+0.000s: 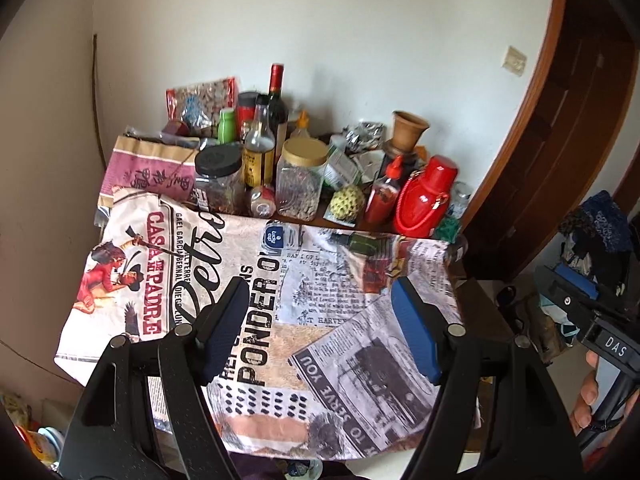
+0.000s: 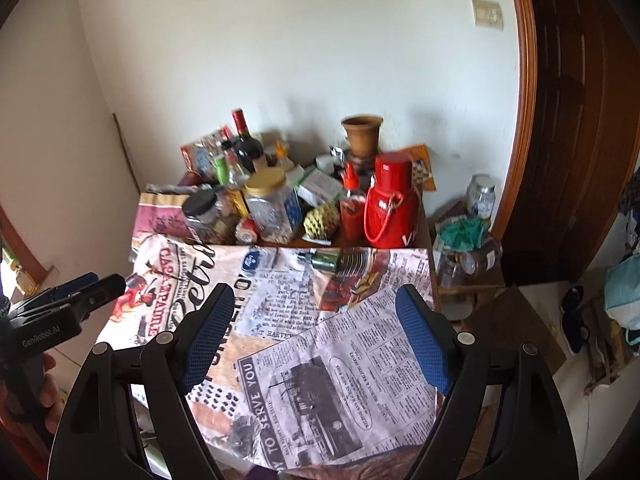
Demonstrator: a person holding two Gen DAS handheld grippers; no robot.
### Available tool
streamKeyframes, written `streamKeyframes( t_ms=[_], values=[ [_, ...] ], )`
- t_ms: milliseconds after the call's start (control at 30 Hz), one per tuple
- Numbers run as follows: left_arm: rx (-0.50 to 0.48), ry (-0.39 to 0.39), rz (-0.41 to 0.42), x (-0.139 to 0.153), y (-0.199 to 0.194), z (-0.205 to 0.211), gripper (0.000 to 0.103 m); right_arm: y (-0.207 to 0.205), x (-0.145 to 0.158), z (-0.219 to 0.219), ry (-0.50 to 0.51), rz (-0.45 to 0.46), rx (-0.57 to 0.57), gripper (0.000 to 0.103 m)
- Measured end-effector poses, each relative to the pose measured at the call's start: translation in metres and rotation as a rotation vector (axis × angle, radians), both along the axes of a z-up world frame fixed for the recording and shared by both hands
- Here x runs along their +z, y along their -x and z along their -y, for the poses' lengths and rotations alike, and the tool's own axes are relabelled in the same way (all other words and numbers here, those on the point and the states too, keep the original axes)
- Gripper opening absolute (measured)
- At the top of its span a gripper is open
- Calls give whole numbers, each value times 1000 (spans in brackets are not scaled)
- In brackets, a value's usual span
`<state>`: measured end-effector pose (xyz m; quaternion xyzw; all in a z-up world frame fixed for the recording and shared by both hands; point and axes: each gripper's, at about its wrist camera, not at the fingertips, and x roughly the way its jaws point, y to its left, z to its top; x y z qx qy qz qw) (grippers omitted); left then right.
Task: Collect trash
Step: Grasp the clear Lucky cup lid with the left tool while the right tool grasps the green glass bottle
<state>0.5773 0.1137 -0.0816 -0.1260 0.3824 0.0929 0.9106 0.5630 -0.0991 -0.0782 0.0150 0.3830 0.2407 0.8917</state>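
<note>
1. At the far left of the table, a brown and purple paper bag [image 1: 150, 168] with printed characters lay flat against the wall side, its near edge tucked under the newsprint-patterned tablecloth [image 1: 320, 304].
2. The left gripper [image 1: 320, 328] hovered above the cloth with its jaws standing wide and nothing between the blue pads [image 1: 412, 332].
3. Behind the cloth stood a black-lidded jar [image 1: 219, 184], and just right of it a crushed red drink can [image 1: 262, 200] lay on its side at the cloth's far edge; of all the clutter, it looked most like trash.
4. A gold-lidded plastic jar [image 1: 302, 178] stood just beside the can, with a dark wine bottle [image 1: 277, 100] and a clear bottle [image 1: 259, 148] behind them.
5. Further right sat a bumpy yellow-green fruit [image 1: 347, 202], a red squeeze bottle [image 1: 385, 192] and a red flask [image 1: 426, 196] with a cord handle, close together; a clay pot [image 1: 406, 130] stood behind them near crumpled foil [image 1: 362, 134].
6. The right gripper [image 2: 318, 332] was likewise spread wide and empty over the cloth's right half, held by a hand [image 1: 588, 396] seen at the edge of the left wrist view.
7. Right of the table, green netting [image 2: 460, 232] and a glass jar [image 2: 482, 196] rested on a lower stand beside the wooden door frame [image 2: 524, 120].
</note>
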Motion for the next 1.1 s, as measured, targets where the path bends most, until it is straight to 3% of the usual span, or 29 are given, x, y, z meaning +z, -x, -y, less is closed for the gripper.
streamKeyframes(
  t_ms=[267,400,733,1000,1100],
  values=[
    [-82,74,-110,-52,-81,-53,72,-62,-42,-35,28,-105,-106,80],
    [-145,110,-225,-94,-136,-78,72,-95,-71,-52,19,-190,-170,80],
    [-164,122,-368,-199,-229,-103,72,-177,-156,-99,72,-322,-186,80],
    [-136,156,-396,-241,-258,-110,72,-213,-205,-124,102,-381,-159,80],
    [-129,84,-378,-243,-263,-106,73,-218,-216,-127,119,-396,-152,80]
  ],
)
